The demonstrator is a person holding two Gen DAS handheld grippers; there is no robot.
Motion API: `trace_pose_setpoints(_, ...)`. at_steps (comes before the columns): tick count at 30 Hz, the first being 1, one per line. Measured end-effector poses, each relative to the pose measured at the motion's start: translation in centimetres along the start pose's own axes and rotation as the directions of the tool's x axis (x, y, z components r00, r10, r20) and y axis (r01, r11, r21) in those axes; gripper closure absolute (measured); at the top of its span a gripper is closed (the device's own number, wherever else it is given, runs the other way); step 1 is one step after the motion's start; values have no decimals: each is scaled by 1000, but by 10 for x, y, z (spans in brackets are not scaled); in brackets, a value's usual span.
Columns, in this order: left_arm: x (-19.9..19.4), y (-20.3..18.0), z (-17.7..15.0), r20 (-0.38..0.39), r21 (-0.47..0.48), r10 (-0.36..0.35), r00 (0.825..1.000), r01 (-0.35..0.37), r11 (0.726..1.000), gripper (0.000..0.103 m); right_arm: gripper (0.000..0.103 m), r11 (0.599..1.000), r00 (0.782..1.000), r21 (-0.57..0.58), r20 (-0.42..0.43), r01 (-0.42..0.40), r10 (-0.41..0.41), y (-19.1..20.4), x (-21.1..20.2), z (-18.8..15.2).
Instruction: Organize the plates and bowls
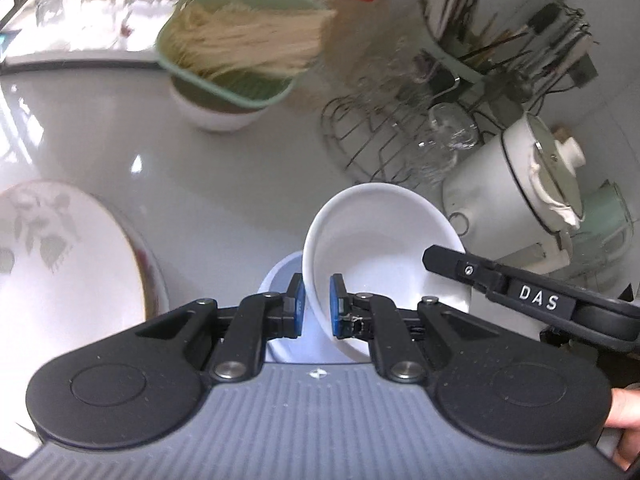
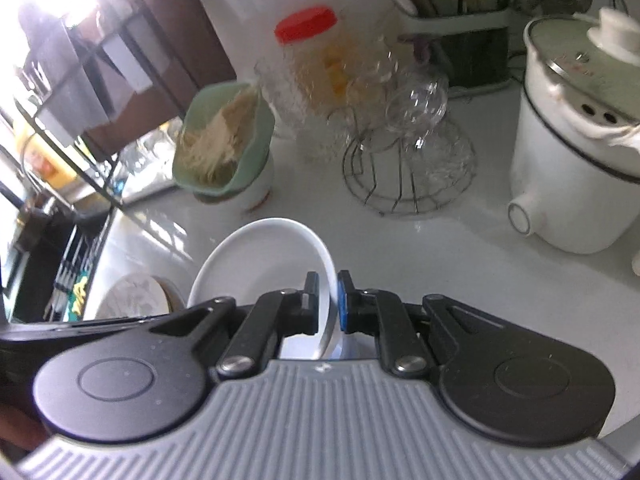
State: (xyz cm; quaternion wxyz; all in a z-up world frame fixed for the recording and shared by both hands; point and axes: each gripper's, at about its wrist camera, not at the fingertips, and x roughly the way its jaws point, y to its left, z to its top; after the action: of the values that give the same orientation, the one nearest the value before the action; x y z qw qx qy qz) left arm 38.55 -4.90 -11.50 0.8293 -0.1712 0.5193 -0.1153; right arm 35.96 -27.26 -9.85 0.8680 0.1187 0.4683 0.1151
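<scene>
Plain white bowl [image 1: 376, 248], glossy, tilted, pinched at rim by both hand-held grippers.

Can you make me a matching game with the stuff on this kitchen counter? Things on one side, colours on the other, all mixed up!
Things:
1. Bowl held by both grippers
2. Jar lid
3. Basket of noodles
4. Wire rack

Colours:
A. Red
B. Silver metal
C. White
D. Pale green

Pairs: 1-C, 2-A, 3-D, 4-B
</scene>
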Motion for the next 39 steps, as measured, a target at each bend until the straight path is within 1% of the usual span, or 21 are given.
trace_pose_setpoints(5,5,9,-8,-21,-28,14,1000,-14,1000,90,89,1000,998,3,-62,-9,9,-3,13,-12)
trace_pose_setpoints(8,5,15,-13,-36,-49,16,999,-18,999,89,89,1000,997,14,-72,-9,10,-4,17,-18)
trace_pose_setpoints(10,4,20,-14,-38,-69,9,999,-12,998,77,89,999,997,31,-78,-8,10,-5,17,-21)
trace_pose_setpoints(11,3,22,-15,-36,-84,5,999,-8,996,65,89,999,997,38,-77,-8,11,-6,16,-21)
trace_pose_setpoints(12,1,25,-16,-29,-98,-2,1000,-1,995,57,87,999,997,44,-70,-7,10,-7,14,-22)
trace_pose_setpoints(14,-2,26,-18,-17,-101,-6,1000,5,995,54,76,999,999,49,-49,-4,7,-7,10,-22)
trace_pose_setpoints(15,-2,26,-20,-16,-102,-6,1000,5,995,51,69,999,999,54,-41,-4,7,-9,8,-24)
trace_pose_setpoints(16,-1,27,-21,-19,-105,-7,1000,5,994,51,67,998,999,61,-41,-5,7,-10,8,-24)
trace_pose_setpoints(18,3,27,-24,-32,-109,-13,999,9,994,51,67,997,999,81,-52,-10,15,-13,9,-28)
trace_pose_setpoints(22,8,25,-29,-33,-121,-23,999,18,992,52,68,995,998,97,-61,-9,15,-15,9,-37)
trace_pose_setpoints(23,8,24,-30,-32,-125,-18,999,14,992,54,68,995,998,102,-68,-9,16,-15,9,-40)
trace_pose_setpoints(24,9,23,-31,-30,-125,-19,999,15,992,58,69,994,997,112,-75,-9,17,-16,10,-42)
trace_pose_setpoints(25,9,20,-31,-28,-121,-22,999,18,993,60,69,993,997,119,-77,-13,23,-16,9,-44)
trace_pose_setpoints(27,9,16,-34,-23,-104,-11,1000,8,995,72,76,992,997,123,-72,-27,36,-16,7,-49)
trace_pose_setpoints(28,9,14,-35,-22,-95,-1,1000,-1,996,73,81,991,997,130,-71,-35,45,-17,7,-51)
trace_pose_setpoints(30,10,11,-36,-16,-70,19,1000,-20,997,79,84,989,997,141,-67,-38,48,-17,8,-53)
trace_pose_setpoints(33,9,10,-40,-4,-52,36,999,-36,998,81,86,990,997,140,-71,-33,44,-18,10,-56)
trace_pose_setpoints(35,11,12,-42,-13,-38,39,999,-39,999,82,86,989,996,144,-68,-41,51,-20,10,-60)
trace_pose_setpoints(37,16,15,-44,-32,-45,38,999,-39,998,82,87,988,996,154,-79,-33,46,-22,13,-63)
trace_pose_setpoints(39,17,16,-45,-31,-53,31,999,-33,998,82,87,986,995,167,-88,-24,39,-24,15,-66)
